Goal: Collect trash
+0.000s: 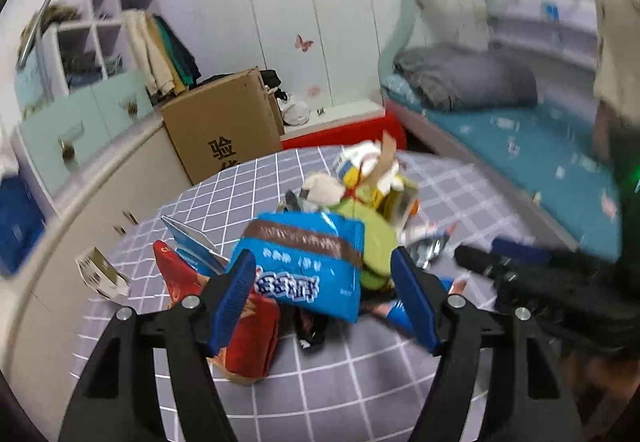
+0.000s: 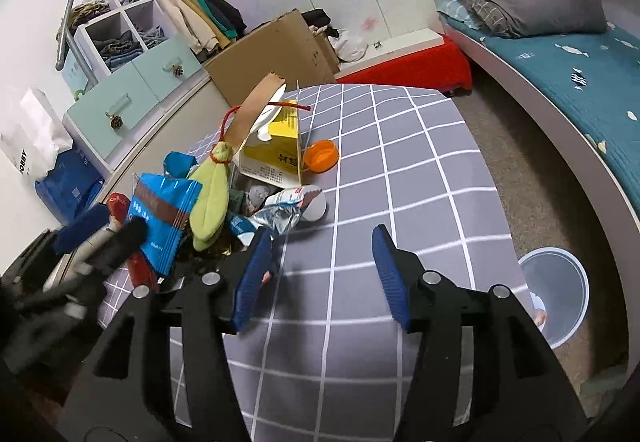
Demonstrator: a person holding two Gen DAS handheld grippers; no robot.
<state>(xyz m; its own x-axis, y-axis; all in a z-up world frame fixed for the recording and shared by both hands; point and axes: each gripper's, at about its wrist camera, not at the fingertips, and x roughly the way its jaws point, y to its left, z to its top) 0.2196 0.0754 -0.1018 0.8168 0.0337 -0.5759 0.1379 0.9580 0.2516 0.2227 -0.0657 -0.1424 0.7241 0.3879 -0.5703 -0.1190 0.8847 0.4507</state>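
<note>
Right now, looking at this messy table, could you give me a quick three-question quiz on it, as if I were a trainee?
1. True or false: the orange cap lies inside the yellow box.
2. What sits between the fingers of the left claw? A) blue snack packet B) orange cap C) cardboard strip
3. Fill in: the right claw is ___ above the checked tablecloth.
Key: 1 false, it lies beside the box; 2 A; 3 open.

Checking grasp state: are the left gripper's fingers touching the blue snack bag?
Cannot tell. In the left wrist view the left gripper brackets the blue snack bag, but blur hides any contact.
</note>
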